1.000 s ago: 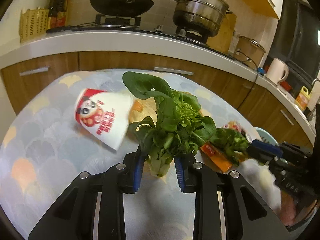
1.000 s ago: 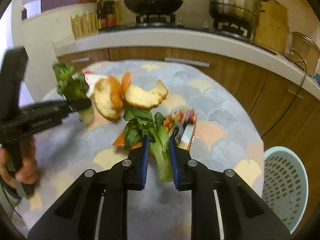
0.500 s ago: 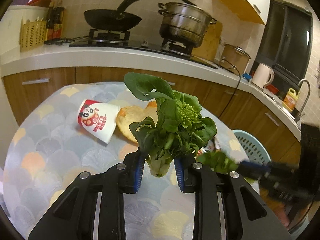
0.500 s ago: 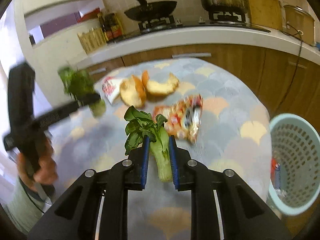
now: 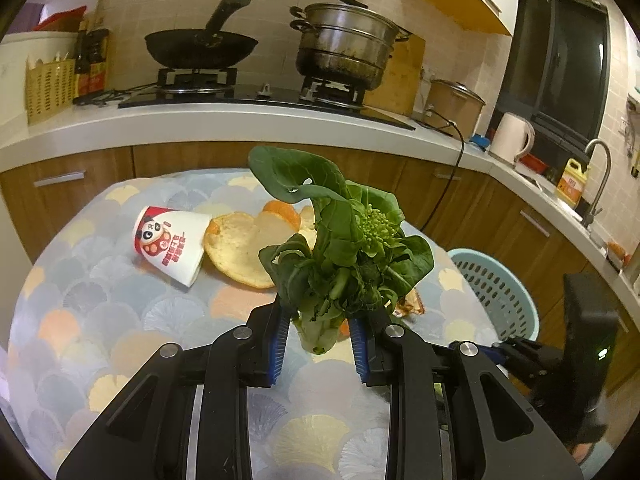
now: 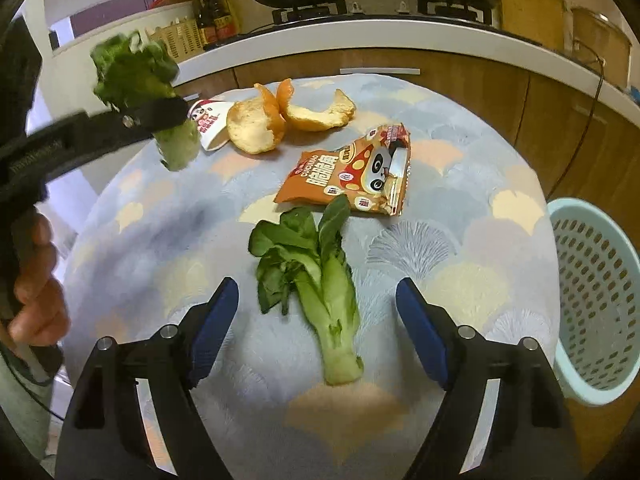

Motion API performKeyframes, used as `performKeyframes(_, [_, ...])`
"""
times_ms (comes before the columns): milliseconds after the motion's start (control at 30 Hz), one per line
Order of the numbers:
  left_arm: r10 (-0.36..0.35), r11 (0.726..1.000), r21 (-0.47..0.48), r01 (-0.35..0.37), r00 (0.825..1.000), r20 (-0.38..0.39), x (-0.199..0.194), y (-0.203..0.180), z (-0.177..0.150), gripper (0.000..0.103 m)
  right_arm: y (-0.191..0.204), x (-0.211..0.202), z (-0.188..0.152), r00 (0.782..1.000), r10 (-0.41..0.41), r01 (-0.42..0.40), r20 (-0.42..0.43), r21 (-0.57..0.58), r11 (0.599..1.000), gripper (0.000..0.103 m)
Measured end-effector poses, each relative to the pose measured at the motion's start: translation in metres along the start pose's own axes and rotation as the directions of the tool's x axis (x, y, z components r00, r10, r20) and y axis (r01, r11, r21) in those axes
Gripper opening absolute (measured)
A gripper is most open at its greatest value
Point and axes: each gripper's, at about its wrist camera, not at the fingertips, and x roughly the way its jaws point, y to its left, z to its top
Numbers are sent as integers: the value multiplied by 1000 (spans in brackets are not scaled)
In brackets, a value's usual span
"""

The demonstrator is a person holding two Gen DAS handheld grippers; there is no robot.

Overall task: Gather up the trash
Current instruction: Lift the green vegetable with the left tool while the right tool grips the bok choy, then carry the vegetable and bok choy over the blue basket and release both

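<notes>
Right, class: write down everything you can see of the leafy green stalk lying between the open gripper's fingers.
The bok choy stalk is a small leafy green with a pale, thick stem, cut base nearest the camera, and dark, limp leaves fanning away toward the snack wrapper. It lies flat on the patterned tablecloth, apparently whole. The right gripper is opening around it, its blue pads clear of the stem on both sides.
</notes>
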Motion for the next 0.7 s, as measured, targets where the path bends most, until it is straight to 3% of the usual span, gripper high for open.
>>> performKeyframes(67, [0, 1000, 4, 0, 1000, 0, 0, -2, 2, 25, 2, 5, 0, 1000, -9, 9, -5, -19, 1000, 69])
performKeyframes(200, [-6, 1000, 19, 7, 1000, -11, 5, -11, 4, 25, 8, 11, -4, 999, -47, 46, -8, -70, 996, 24])
performKeyframes(333, [-34, 998, 51, 35, 999, -13, 10, -28, 12, 25, 1, -4, -2, 997, -68, 69, 32, -50, 996, 22])
performKeyframes(433, [-71, 993, 89, 72, 997, -11, 12, -47, 20, 25, -21, -34, 6, 990, -84, 83, 109, 13, 996, 22])
performKeyframes(533, [-121, 982, 141, 122, 993, -17, 19, -76, 30, 25, -58, -71, 13, 971, -149, 132, 186, 101, 986, 22])
performKeyframes(700, [-207, 958, 183, 219, 975, -84, 54, -128, 39, 25, -123, -105, 8, 946, -244, 187, 212, 260, 948, 22])
